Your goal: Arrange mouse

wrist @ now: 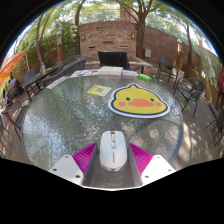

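Observation:
A white computer mouse [113, 149] sits between my gripper's [112, 158] two fingers, its front pointing away from me. The magenta pads [85, 157] press against its left and right sides, so the gripper is shut on it. The mouse is held over the near part of a round glass table [60, 115]. A yellow duck-shaped mouse pad [139, 101] lies on the table beyond the fingers, a little to the right.
A small yellow-green square card [98, 90] lies left of the duck pad. Chairs [188, 95] stand around the table. A stone fireplace [112, 42] with a dark screen stands beyond, on a patio with trees.

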`<action>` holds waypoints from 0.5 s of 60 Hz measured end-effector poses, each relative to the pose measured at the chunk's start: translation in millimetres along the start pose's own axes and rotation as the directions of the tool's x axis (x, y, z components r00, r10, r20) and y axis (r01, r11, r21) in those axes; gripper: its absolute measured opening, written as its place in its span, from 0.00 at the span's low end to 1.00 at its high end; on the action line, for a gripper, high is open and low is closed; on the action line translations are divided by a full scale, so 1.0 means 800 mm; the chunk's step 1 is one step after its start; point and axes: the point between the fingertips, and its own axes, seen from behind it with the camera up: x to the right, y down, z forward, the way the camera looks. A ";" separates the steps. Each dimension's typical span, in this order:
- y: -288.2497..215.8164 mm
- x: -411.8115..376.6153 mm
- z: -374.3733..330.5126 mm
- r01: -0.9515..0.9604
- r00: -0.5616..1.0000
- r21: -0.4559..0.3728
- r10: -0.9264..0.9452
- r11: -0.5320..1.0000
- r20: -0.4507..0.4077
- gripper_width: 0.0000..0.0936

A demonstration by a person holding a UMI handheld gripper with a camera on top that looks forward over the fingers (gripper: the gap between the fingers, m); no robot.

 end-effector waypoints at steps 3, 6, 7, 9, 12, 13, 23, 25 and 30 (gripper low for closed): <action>0.000 0.004 0.003 0.004 1.000 0.005 -0.004 1.000 0.007 0.54; 0.002 0.003 0.003 0.005 1.000 0.009 -0.005 1.000 0.014 0.52; 0.003 0.003 0.004 0.011 1.000 0.008 -0.011 1.000 0.017 0.52; 0.004 0.002 0.004 0.023 1.000 0.006 -0.023 1.000 0.018 0.50; 0.000 0.004 0.002 0.026 0.999 -0.003 -0.026 1.000 0.024 0.45; 0.000 0.004 0.003 0.026 0.999 -0.006 -0.026 1.000 0.025 0.45; -0.016 -0.017 -0.013 0.090 0.992 -0.002 -0.089 0.996 0.093 0.38; -0.031 -0.024 -0.022 0.092 0.989 0.022 -0.094 0.995 0.116 0.38; -0.096 -0.054 -0.054 0.086 0.977 0.093 -0.103 0.992 0.186 0.38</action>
